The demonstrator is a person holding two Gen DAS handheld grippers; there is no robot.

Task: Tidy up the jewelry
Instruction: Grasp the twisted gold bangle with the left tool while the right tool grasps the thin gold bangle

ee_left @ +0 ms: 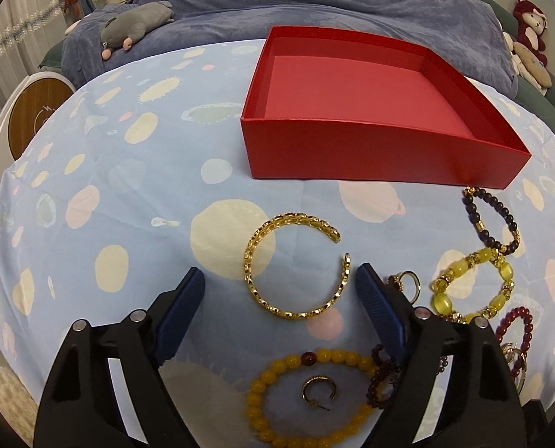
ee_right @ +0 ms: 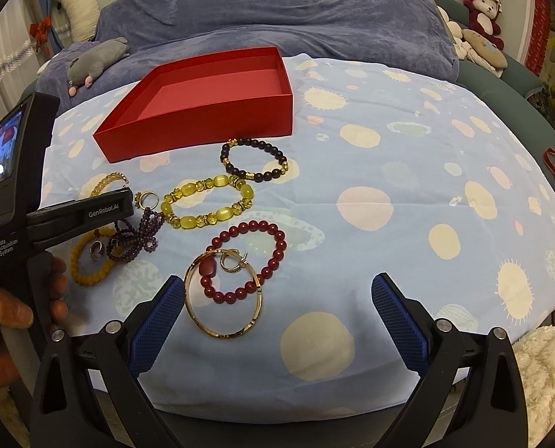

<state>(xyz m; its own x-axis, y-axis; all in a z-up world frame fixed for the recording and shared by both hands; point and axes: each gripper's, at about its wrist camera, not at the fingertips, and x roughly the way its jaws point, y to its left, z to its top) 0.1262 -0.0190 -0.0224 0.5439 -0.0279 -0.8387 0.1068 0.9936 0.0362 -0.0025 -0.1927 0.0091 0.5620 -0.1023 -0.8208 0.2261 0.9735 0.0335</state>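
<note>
A light blue cloth printed with pale yellow and pink blobs is covering the tabletop. Behind it a blue-violet blanket is lying heaped over a piece of furniture, with a grey plush animal resting on it at the left and a dark red plush toy sitting at the far right.

A shallow red box is standing open on the cloth toward the back, and nothing is lying inside it. All the jewelry is lying on the cloth in front of the box: a dark bead bracelet just beside the box's front wall, a yellow-green bead bracelet nearer, a red bead bracelet overlapping a thin gold bangle, a purple bead strand and an amber bead bracelet with a small gold hoop lying inside its ring.

The left hand-held gripper is hanging over an open gold cuff bracelet with its jaws standing wide; the cuff is lying between the blue pads without either pad pressing on it. A hand is holding this tool's grip. The right hand-held gripper is also standing wide open with nothing held, its left finger just beside the gold bangle.
</note>
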